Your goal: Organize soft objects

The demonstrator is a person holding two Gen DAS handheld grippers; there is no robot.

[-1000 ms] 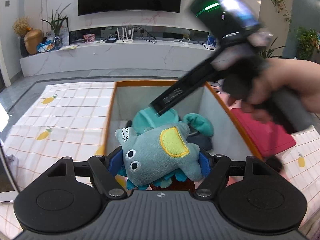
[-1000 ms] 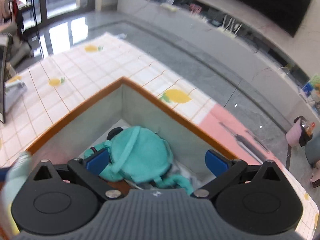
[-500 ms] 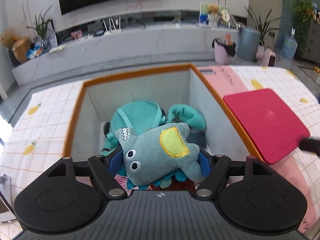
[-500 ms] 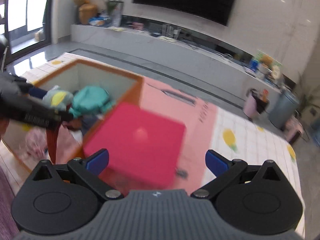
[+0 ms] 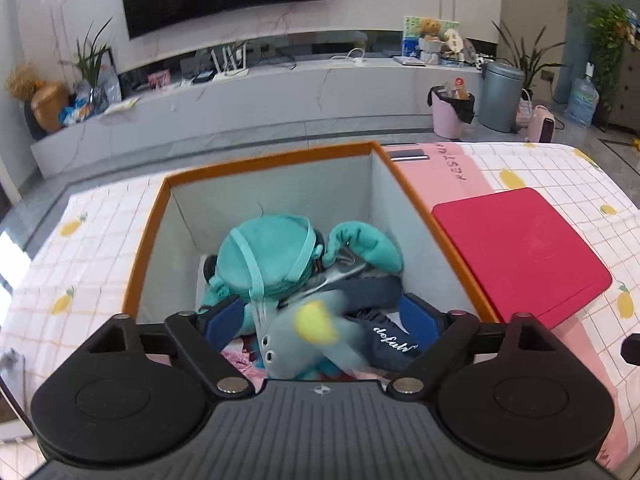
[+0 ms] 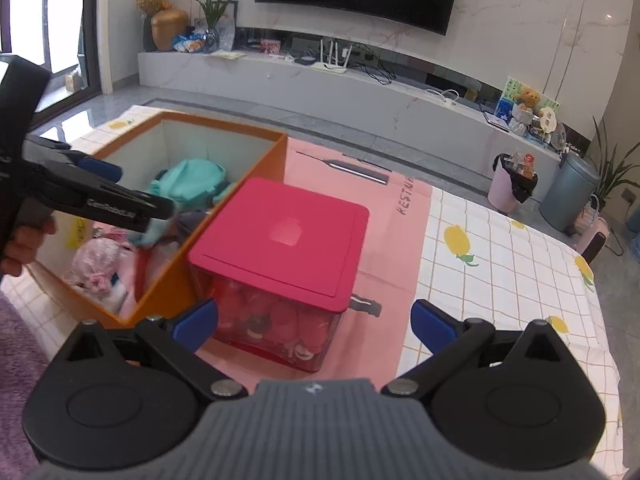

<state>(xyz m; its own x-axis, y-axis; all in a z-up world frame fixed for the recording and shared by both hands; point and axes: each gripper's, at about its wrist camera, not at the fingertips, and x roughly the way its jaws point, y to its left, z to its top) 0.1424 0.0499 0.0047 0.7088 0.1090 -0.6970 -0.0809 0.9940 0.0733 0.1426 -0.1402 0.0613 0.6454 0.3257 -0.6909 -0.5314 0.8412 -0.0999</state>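
My left gripper (image 5: 322,320) hangs over the orange-rimmed fabric box (image 5: 272,160) and its jaws are opening. The grey-blue plush toy (image 5: 312,340) with a yellow patch is blurred between and below the blue pads, loose from them, dropping into the box. Under it lie a teal bag (image 5: 268,256), a navy cloth (image 5: 394,344) and pink items. My right gripper (image 6: 316,322) stands open above the near edge of the red lidded box (image 6: 284,236), with nothing gripped. The left gripper's fingers (image 6: 112,206) also show in the right wrist view, over the orange box (image 6: 224,128).
The red box (image 5: 516,252) stands tight against the orange box's right side on a pink mat (image 6: 384,240). A checked cloth with lemon prints (image 6: 500,264) covers the table. A person's hand (image 6: 24,240) holds the left gripper. A TV bench and bins stand beyond.
The left jaws have spread and the plush toy has slipped down out of the pads. The right gripper swung from over the orange box to face the red box.
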